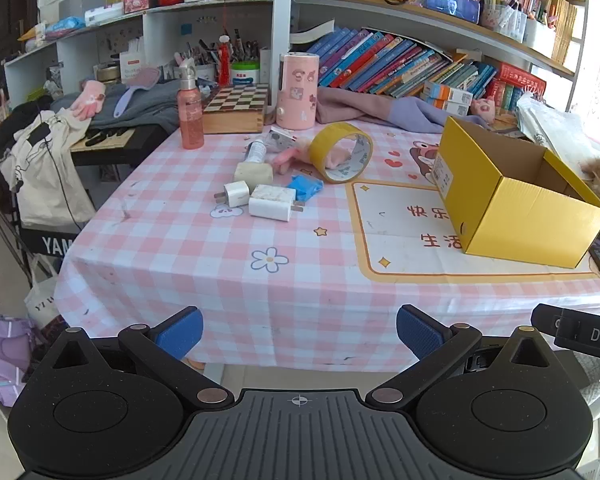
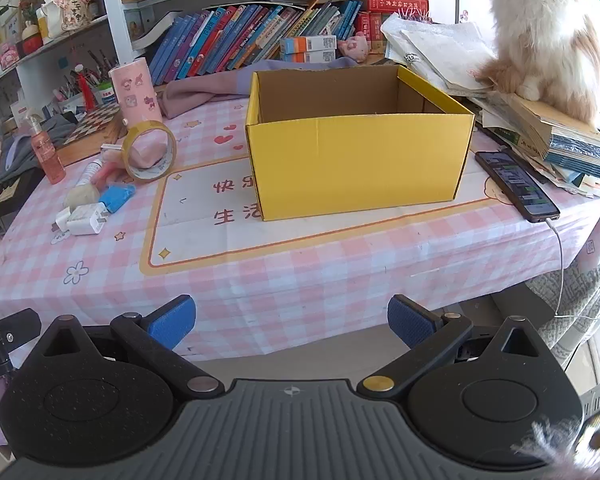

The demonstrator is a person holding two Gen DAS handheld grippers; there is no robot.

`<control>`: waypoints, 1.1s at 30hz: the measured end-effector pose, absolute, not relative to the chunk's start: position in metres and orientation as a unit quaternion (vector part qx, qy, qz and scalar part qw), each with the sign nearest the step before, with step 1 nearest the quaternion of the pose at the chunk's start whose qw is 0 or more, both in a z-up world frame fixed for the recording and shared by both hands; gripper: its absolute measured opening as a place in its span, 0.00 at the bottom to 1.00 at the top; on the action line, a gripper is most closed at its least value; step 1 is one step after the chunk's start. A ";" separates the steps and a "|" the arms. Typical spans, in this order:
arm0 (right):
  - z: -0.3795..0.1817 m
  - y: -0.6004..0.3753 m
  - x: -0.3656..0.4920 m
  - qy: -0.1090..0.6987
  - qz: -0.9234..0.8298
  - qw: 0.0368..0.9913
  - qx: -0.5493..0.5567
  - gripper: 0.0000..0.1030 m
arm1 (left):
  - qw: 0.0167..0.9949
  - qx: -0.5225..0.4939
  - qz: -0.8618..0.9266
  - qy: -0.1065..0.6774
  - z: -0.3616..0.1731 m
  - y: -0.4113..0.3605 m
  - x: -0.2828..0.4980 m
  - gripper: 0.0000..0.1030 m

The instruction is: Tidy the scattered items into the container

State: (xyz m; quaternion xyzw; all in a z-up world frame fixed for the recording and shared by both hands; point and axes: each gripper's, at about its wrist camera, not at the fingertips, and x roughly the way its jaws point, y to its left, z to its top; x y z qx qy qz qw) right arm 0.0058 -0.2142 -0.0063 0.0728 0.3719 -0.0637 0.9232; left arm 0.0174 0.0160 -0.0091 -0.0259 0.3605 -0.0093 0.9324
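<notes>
Only in the right view: a fluffy cat [image 2: 548, 36] sits on a stack of papers [image 2: 556, 128] past the box's right end, and a phone [image 2: 516, 184] with a white cable lies on the cloth just right of the box.
Only in the left view: a keyboard [image 1: 108, 140] draped with clothes stands off the table's left edge.
Container: the yellow box [image 2: 356, 160] stands open-topped on the checked tablecloth [image 2: 300, 264]; what shows of its inside is bare cardboard.
Scattered items: a tape roll [image 1: 342, 152] on edge, two white chargers [image 1: 260, 200], a blue packet [image 1: 304, 187], a pale block [image 1: 254, 172] and a small bottle [image 1: 256, 150] are bunched together, well left of the box.
Left gripper [image 1: 300, 332]: held level off the table's near edge, jaws wide apart, nothing between them.
Right gripper [image 2: 292, 320]: likewise level and short of the near edge, facing the box's long side, jaws spread and empty.
Open room: bare cloth runs from the near edge up to both the cluster and the box.
Crowded edges: a pink spray bottle [image 1: 190, 116], a chessboard box [image 1: 236, 108] and a pink canister [image 1: 296, 92] line the far side behind the cluster.
</notes>
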 end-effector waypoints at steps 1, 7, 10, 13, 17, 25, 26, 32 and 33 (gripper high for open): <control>-0.006 -0.213 0.007 0.372 -0.064 0.923 0.072 1.00 | 0.932 -0.026 -0.011 0.360 -0.009 0.016 0.018 1.00; -0.004 -0.205 0.011 0.371 -0.059 0.924 0.067 1.00 | 0.932 -0.027 -0.017 0.361 -0.010 0.021 0.020 1.00; -0.003 -0.201 0.014 0.369 -0.055 0.925 0.064 1.00 | 0.932 -0.028 -0.018 0.361 -0.010 0.024 0.022 1.00; -0.003 -0.195 0.016 0.368 -0.051 0.927 0.061 1.00 | 0.932 -0.029 -0.019 0.361 -0.011 0.027 0.023 1.00; -0.002 -0.188 0.019 0.367 -0.046 0.927 0.056 1.00 | 0.931 -0.031 -0.021 0.362 -0.011 0.033 0.027 1.00; 0.000 -0.174 0.024 0.365 -0.037 0.929 0.051 1.00 | 0.934 -0.031 -0.026 0.355 -0.009 0.041 0.029 1.00; 0.000 -0.172 0.025 0.365 -0.036 0.929 0.051 1.00 | 0.934 -0.032 -0.027 0.354 -0.009 0.043 0.030 1.00; 0.001 -0.164 0.028 0.364 -0.024 0.930 0.040 1.00 | 0.933 -0.027 -0.028 0.357 -0.010 0.045 0.032 1.00; 0.001 -0.162 0.029 0.363 -0.022 0.931 0.038 1.00 | 0.933 -0.025 -0.029 0.358 -0.010 0.045 0.032 1.00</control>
